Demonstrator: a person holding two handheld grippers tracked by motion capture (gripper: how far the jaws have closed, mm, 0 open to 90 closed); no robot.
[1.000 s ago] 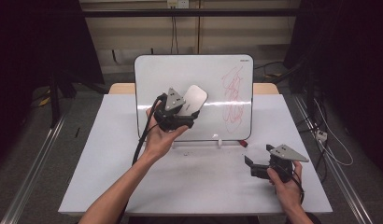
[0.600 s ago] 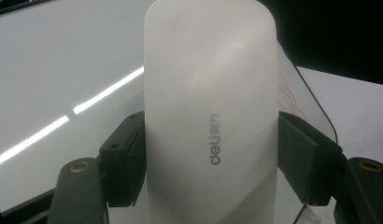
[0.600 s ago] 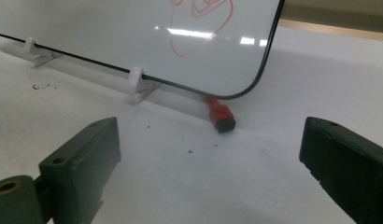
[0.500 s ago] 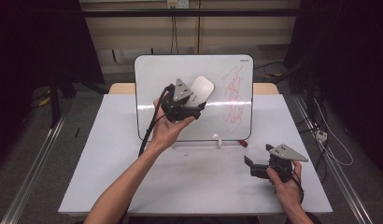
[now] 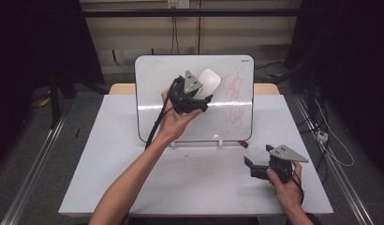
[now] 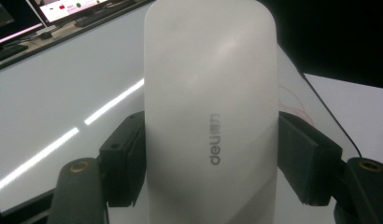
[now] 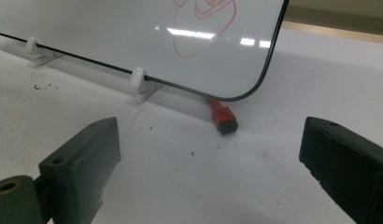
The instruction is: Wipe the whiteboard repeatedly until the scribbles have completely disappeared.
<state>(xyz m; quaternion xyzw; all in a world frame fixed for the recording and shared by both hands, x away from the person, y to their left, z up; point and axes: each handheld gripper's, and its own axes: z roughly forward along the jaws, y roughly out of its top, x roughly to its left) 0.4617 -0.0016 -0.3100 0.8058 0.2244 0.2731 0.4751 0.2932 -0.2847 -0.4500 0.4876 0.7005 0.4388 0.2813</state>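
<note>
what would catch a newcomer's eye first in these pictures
Most likely the white eraser clamped in the left gripper, held up against the upright whiteboard at the back of the table. Next, the red scribble on the board's right half. The right gripper rests open on the white table at the near right, pointing at a red marker under the board's corner.

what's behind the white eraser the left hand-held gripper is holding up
The whiteboard stands right behind the eraser, which the left hand-held gripper clamps. Red scribbles show beside it. Whatever is on the patch of board under the eraser is covered.
</note>
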